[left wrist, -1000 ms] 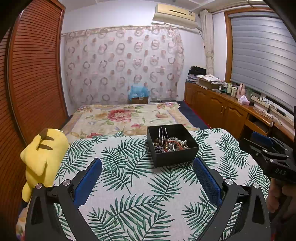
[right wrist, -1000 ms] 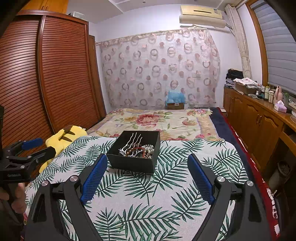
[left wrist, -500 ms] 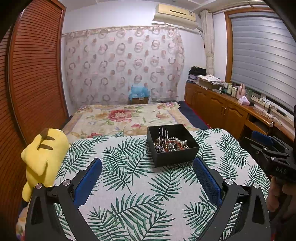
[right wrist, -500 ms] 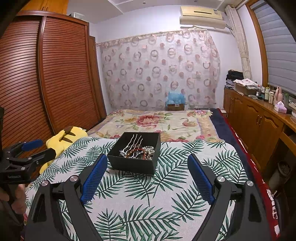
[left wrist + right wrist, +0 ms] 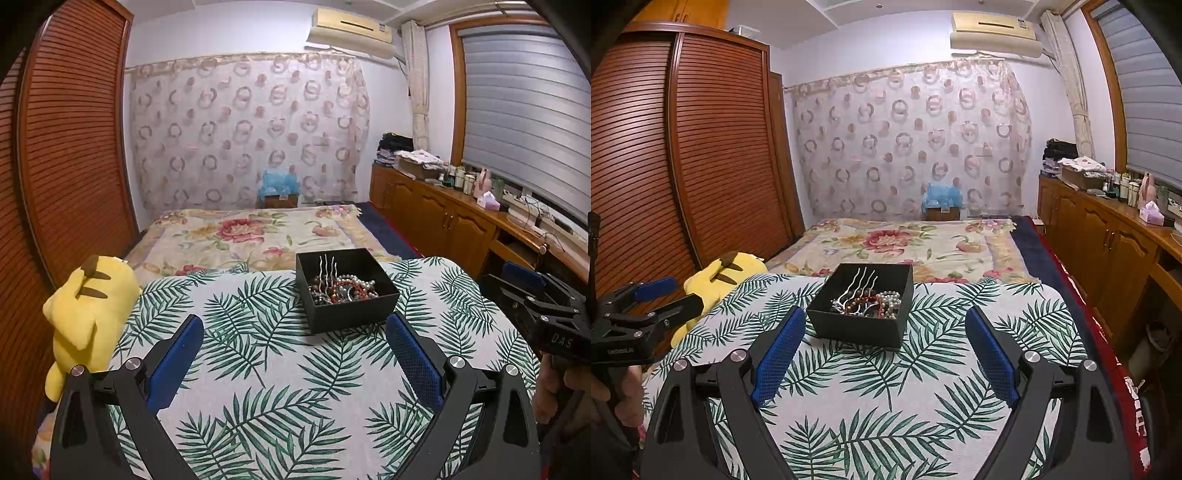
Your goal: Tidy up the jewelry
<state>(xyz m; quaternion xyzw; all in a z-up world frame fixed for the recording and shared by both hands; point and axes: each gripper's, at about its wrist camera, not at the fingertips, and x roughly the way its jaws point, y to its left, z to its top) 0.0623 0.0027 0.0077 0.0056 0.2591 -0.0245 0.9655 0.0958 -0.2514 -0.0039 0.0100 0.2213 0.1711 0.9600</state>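
Observation:
An open black box stands on the palm-leaf cloth, holding a tangle of jewelry: silver hair forks, a pearl string, brown and red beads. My left gripper hovers open over the cloth, short of the box, nothing between its blue pads. My right gripper is open too, its jaws wide, the box just beyond and between its tips. Each gripper shows at the edge of the other's view, held by a hand.
The leaf-print table is backed by a bed with a floral quilt. A yellow plush toy sits at the table's left edge. Wooden cabinets line the right wall, a louvred wardrobe the left.

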